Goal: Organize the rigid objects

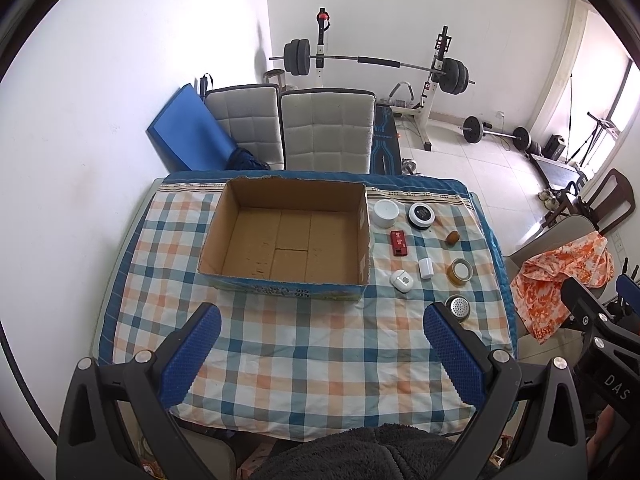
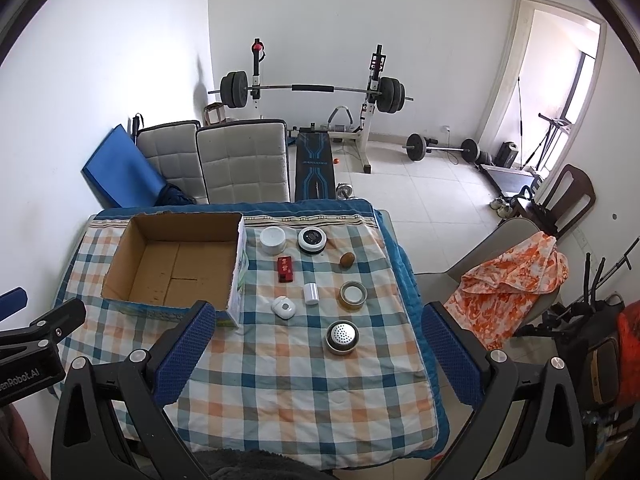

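Both grippers, left (image 1: 322,350) and right (image 2: 318,346), hover above the tabletop (image 1: 304,376) with fingers spread, holding nothing; the box (image 1: 224,216) stands beside small items.

Plaid tablecloth (image 1: 304,360) covers the table; two grey padded chairs (image 1: 326,128) at its far edge; blue mat (image 1: 180,136) leaning on the wall beside them; barbell on rack (image 2: 312,89) by the back wall; smaller barbell (image 2: 440,148) on the tiled floor; orange-white cloth (image 2: 508,276) draped over a chair at right.
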Tool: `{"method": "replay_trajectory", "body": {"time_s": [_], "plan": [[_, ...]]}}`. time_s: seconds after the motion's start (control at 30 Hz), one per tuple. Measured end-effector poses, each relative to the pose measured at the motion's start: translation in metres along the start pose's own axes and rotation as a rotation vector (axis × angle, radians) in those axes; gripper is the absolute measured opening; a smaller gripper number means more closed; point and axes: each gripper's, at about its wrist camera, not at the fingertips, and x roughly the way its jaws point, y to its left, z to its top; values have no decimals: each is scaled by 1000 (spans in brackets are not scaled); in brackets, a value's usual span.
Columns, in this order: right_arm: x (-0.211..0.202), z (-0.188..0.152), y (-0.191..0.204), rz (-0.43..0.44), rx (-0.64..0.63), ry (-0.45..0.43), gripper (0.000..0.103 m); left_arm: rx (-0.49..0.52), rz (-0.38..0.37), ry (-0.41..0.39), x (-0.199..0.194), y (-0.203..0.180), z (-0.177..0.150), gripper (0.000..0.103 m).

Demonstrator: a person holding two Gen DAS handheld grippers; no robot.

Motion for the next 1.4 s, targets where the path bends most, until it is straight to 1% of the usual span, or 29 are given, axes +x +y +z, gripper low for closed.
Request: {"method": "replay_trajectory", "body": {"time_s": [0.3,0.63,1.07,1.4], "plan": [[0,0,1,-6,0,0,103,5,9,-8,-3,0,2,103],[1,2,2,-16,-5,-3,103,12,58,-37,-9,2,3,103],[2,5,8,-27,-10,-7,103,17,63,-47,-9,2,3,103],[2,7,11,-19,-7,-10,103,16,70,-54,-8,4,8,103]]}}
